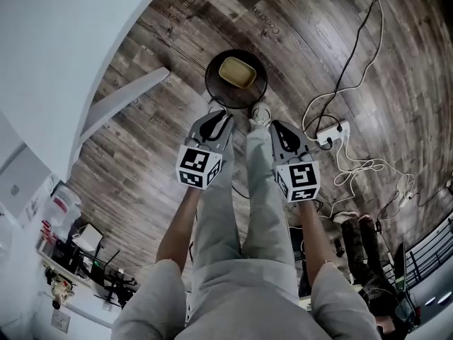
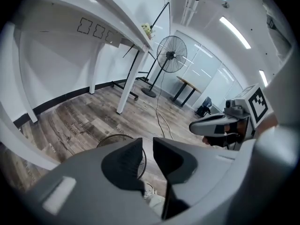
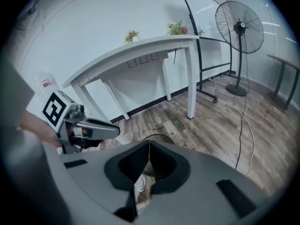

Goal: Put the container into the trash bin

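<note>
Container in the trash bin, both claws empty

The yellow, shallow, round-cornered container [image 1: 237, 71] lies inside the dark round trash bin [image 1: 214, 85] on the wooden floor [image 1: 318, 41], just beyond both claw tips. The left claw [image 1: 218, 116] is slightly parted with nothing between its jaws. The right claw [image 1: 277, 127] is closed and empty.

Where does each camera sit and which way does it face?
Head view: on the person's head, looking steeply down at the trash bin holding the container; forearms, legs, left claw, right claw show.
Left gripper view: on the left claw, looking along its slightly parted jaws toward a fan; right claw shows.
Right gripper view: on the right claw, looking along its closed jaws toward a white table; left claw shows.
Shared: both gripper views see fan and table.
</note>
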`<state>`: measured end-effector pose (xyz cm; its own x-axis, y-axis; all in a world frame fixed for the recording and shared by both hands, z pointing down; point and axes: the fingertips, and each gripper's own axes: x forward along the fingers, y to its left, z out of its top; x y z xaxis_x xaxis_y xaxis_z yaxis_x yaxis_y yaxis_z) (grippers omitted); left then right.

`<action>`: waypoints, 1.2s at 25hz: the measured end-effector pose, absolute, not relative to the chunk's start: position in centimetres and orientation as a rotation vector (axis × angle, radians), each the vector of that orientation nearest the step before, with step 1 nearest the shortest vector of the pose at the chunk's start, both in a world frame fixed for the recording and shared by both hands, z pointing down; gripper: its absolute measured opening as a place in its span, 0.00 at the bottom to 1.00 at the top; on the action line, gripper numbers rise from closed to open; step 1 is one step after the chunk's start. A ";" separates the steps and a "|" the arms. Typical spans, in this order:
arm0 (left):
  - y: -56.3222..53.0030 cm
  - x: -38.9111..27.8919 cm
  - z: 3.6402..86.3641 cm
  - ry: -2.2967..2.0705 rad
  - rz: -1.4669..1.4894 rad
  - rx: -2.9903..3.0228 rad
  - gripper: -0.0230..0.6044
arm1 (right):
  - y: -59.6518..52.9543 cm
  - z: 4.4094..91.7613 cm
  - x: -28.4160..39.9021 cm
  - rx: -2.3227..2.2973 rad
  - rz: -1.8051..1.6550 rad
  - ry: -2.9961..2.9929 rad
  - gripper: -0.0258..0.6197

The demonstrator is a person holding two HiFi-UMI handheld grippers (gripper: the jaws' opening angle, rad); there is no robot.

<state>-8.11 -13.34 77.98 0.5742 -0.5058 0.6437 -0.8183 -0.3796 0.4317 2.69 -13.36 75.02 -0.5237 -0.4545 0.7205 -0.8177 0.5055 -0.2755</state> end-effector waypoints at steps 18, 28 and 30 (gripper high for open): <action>-15.8 -10.3 66.2 -1.182 0.439 2.116 0.05 | -16.5 66.3 2.2 1.062 0.715 -2.239 0.06; -19.6 -11.3 59.4 -1.229 0.410 2.173 0.05 | -21.4 58.5 2.0 1.144 0.610 -2.322 0.06; -20.7 -11.3 57.6 -1.231 0.403 2.199 0.05 | -22.3 56.8 2.1 1.165 0.593 -2.334 0.06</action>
